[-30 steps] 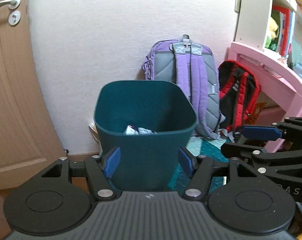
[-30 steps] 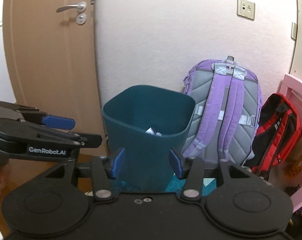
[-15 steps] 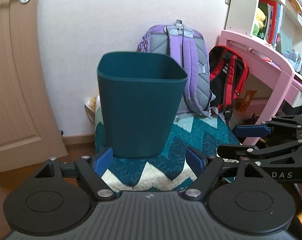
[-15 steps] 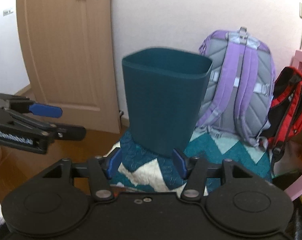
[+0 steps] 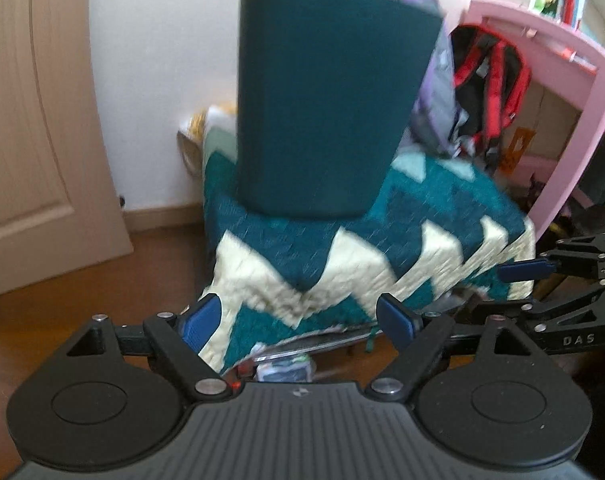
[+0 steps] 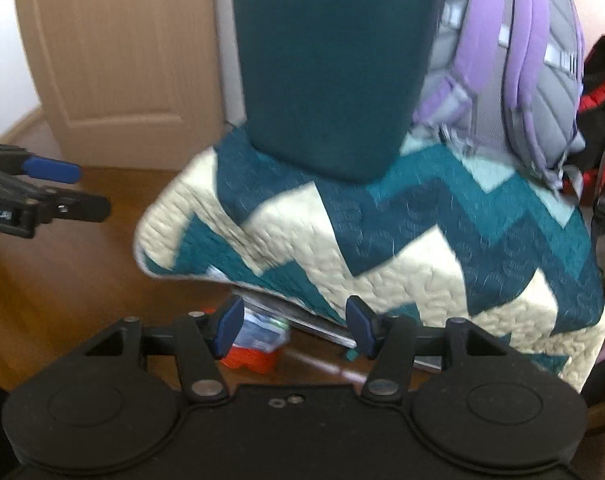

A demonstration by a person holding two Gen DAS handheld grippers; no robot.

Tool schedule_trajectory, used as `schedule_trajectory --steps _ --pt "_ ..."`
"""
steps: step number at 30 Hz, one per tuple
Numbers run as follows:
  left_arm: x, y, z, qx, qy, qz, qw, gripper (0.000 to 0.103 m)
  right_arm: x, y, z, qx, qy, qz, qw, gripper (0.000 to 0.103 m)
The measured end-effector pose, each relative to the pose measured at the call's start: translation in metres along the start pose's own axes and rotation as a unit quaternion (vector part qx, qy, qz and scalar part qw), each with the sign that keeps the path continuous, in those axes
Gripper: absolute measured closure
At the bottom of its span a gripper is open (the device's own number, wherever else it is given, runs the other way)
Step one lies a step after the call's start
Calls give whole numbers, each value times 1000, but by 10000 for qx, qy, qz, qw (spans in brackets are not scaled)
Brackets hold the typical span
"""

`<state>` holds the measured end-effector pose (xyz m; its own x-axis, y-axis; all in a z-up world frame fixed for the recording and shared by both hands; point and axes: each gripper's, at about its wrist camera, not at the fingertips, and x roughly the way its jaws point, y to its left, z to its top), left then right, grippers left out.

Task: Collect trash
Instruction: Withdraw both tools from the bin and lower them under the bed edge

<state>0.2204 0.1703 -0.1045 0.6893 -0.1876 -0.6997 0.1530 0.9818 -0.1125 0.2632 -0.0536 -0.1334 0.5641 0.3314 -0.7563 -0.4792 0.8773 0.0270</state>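
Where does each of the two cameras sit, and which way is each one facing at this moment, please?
Left wrist: on the left gripper, angled down at the bin on the quilt; its open jaws fill the bottom and the right gripper enters at the right edge.
Right wrist: on the right gripper, angled down at the same bin; jaws open, with the left gripper at the left edge.
Shared: bin, quilt, purple backpack, door, a small packet on the floor.

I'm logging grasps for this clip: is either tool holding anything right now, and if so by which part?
Nothing is held. The left tool and right tool both stand open and empty; the small packet lies on the floor, ungripped.
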Motion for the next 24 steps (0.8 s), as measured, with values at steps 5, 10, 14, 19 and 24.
schedule_trajectory --steps 5,10,14,19,24 --pt "57 23 -40 13 270 24 9996 18 66 -2 -17 249 425 27 9988 47" --pt "116 32 -81 165 662 -86 9976 18 132 -7 -34 639 783 78 9948 47" --pt "164 28 -109 439 959 -150 9943 18 181 -14 -47 990 1036 104 9896 47" --pt "221 19 -143 615 1273 -256 9896 18 231 -20 -57 1251 1196 75 9849 47" --pt "268 8 -177 772 1556 -313 9843 18 283 -17 -70 1386 1516 211 9784 47"
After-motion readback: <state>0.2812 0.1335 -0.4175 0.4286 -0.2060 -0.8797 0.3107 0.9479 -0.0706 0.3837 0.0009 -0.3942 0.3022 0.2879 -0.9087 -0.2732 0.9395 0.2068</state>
